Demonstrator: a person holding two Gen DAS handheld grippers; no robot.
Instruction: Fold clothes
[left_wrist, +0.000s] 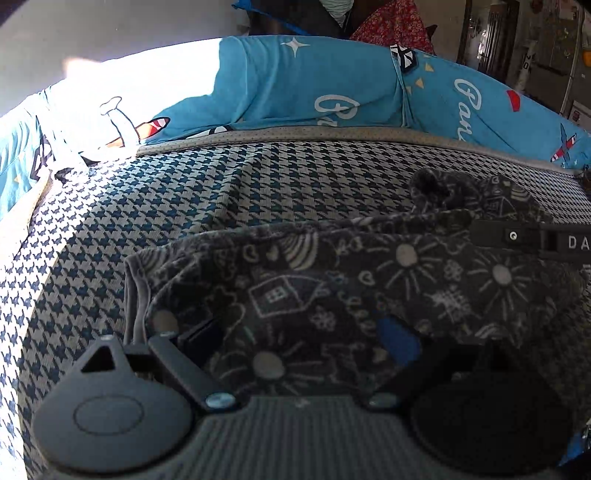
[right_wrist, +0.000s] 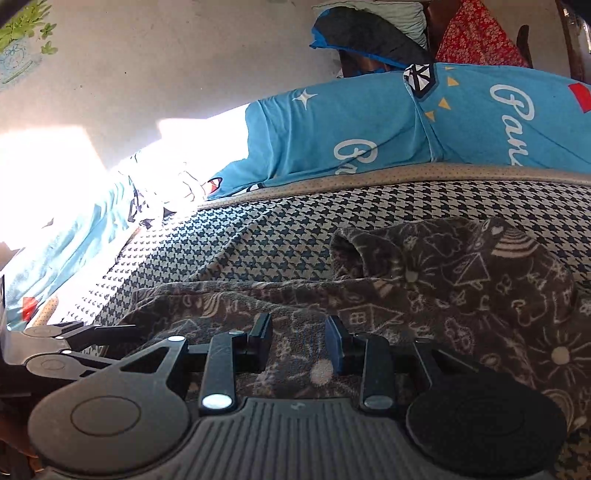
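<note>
A dark grey garment with white doodle print (left_wrist: 332, 288) lies partly folded on the houndstooth cover (left_wrist: 184, 192). My left gripper (left_wrist: 299, 341) hovers low over its near left part, jaws wide open, and the fabric lies loose beneath the fingers (left_wrist: 199, 343). Part of the right gripper's black body (left_wrist: 517, 236) shows at the right edge. In the right wrist view the garment (right_wrist: 461, 288) spreads ahead and to the right, with a bunched fold at the back. My right gripper (right_wrist: 299, 341) is above it with a narrow gap between its pads and nothing pinched.
A blue printed blanket (left_wrist: 314, 85) is heaped along the far edge of the bed. Strong sunlight washes out the far left. A red patterned cloth (right_wrist: 476, 37) and a dark blue-edged item (right_wrist: 362, 33) lie behind the blanket. The left gripper's black body (right_wrist: 66, 336) is at the left edge.
</note>
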